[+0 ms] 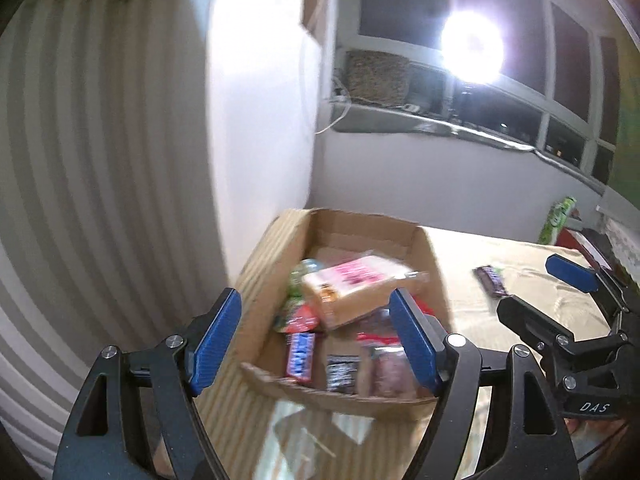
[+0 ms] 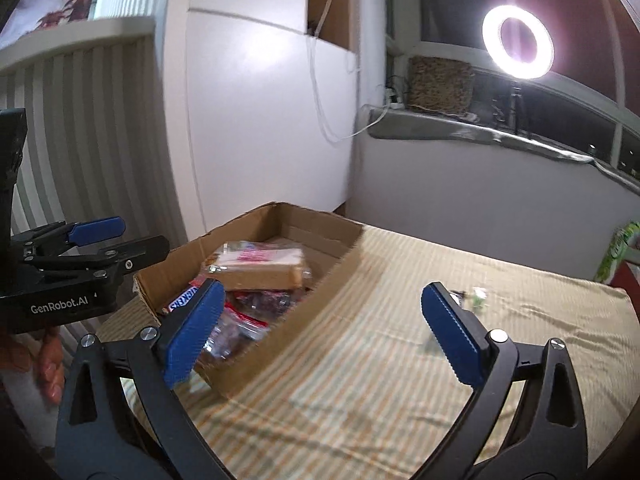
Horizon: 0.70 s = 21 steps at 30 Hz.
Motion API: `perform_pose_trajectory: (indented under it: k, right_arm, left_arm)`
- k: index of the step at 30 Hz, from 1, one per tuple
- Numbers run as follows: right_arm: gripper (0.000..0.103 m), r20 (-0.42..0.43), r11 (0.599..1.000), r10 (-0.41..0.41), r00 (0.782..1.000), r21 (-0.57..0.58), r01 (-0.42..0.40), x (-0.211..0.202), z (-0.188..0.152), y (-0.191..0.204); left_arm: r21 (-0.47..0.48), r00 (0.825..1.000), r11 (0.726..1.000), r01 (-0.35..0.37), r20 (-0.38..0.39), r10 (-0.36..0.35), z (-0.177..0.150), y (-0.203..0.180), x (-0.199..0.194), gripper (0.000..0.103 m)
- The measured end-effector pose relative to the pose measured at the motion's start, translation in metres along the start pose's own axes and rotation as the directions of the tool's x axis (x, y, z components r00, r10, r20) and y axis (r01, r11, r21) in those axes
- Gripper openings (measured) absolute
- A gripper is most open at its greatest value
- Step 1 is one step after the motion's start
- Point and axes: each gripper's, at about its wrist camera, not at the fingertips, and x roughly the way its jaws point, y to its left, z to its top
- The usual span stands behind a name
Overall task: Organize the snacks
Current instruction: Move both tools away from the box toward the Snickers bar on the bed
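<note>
Snacks fill the cardboard box [image 1: 360, 236] on the striped bench [image 2: 400, 360]: a Snickers bar [image 1: 300, 354] nearest, a wrapped sandwich [image 1: 360, 288] on top. Left tongs [image 1: 316, 340] and right tongs [image 2: 320, 332] both gape wide, holding nothing. Farther off, a dark candy bar [image 1: 491, 280] lies on the cloth.

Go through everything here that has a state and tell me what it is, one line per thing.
Cardboard box: open-topped, holding several snacks.
Sandwich pack: lying on top of the other snacks in the box.
Snickers bar: in the box, near its front wall.
Dark candy bar: outside the box, on the striped cloth.
Left tool: open, empty.
Right tool: open, empty.
Ring light: on.
</note>
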Motion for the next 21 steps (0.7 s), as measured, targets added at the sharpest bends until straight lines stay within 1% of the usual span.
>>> perform_pose_trajectory:
  k: [4, 10, 16, 21]
  right_arm:
    - [0.101, 0.017, 0.998, -0.035, 0.999, 0.046, 0.034, -0.022, -0.011, -0.027]
    - [0.101, 0.014, 0.99, -0.094, 0.995, 0.11, 0.092, -0.046, -0.024, -0.06]
    - [0.101, 0.02, 0.983, -0.133, 0.991, 0.132, 0.13, -0.065, -0.031, -0.074]
    - [0.101, 0.007, 0.977, -0.166, 0.986, 0.138, 0.164, -0.071, -0.036, -0.086]
  left_arm:
    - [0.06, 0.999, 0.998, 0.033, 0.015, -0.034, 0.003, -0.032, -0.008, 0.076]
    - [0.133, 0.996, 0.987, 0.087, 0.019, -0.091, 0.002, -0.077, -0.013, 0.076]
    - [0.173, 0.989, 0.974, 0.144, 0.005, -0.147, 0.0, -0.103, -0.011, 0.076]
    - [0.177, 0.981, 0.965, 0.192, -0.019, -0.192, -0.003, -0.121, -0.005, 0.076]
